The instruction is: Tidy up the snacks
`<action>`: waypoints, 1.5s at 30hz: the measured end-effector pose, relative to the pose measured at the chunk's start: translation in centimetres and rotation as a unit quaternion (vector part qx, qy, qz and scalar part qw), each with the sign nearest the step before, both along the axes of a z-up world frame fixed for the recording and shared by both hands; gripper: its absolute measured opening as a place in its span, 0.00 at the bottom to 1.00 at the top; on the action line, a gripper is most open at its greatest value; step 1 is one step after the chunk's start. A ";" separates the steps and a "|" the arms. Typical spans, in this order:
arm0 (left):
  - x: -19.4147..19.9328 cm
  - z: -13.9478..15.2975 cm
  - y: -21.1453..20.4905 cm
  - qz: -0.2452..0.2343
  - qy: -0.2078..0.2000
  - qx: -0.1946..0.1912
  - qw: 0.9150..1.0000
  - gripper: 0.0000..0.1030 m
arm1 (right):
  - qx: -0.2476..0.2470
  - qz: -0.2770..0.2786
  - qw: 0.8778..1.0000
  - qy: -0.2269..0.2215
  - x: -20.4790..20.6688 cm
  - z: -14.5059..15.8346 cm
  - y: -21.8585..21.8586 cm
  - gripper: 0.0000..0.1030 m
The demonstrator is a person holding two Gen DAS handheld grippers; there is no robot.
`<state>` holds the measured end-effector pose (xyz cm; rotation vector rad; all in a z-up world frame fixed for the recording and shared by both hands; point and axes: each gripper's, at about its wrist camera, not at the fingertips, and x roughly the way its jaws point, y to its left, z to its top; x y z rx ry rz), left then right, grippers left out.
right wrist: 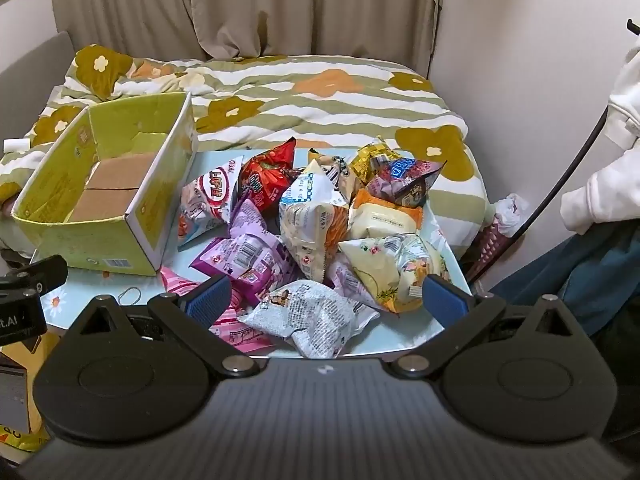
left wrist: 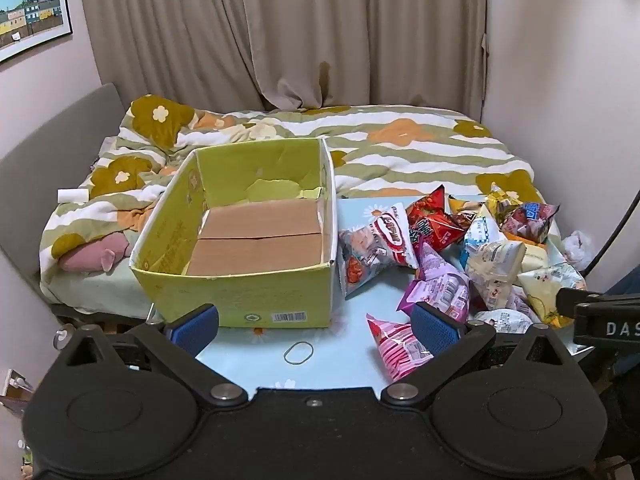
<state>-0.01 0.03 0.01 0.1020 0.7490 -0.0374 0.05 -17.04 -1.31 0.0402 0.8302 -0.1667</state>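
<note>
Both my tools, left tool and right tool, hang spread wide and gripping nothing over the worktop, snacks piled right of the empty box, one rubber band near it.

Snack bags piled beside empty box; hand-held gripper spread wide.
</note>
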 end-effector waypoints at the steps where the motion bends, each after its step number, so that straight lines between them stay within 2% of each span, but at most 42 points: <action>1: 0.0 0.0 -0.1 -0.001 0.004 0.010 1.000 1.00 | -0.001 0.002 1.000 0.001 0.5 0.3 -0.7 1.00; 45: 0.9 -0.6 -0.1 0.001 0.012 0.004 1.000 1.00 | -0.001 -0.004 1.000 0.002 0.2 0.0 -0.7 1.00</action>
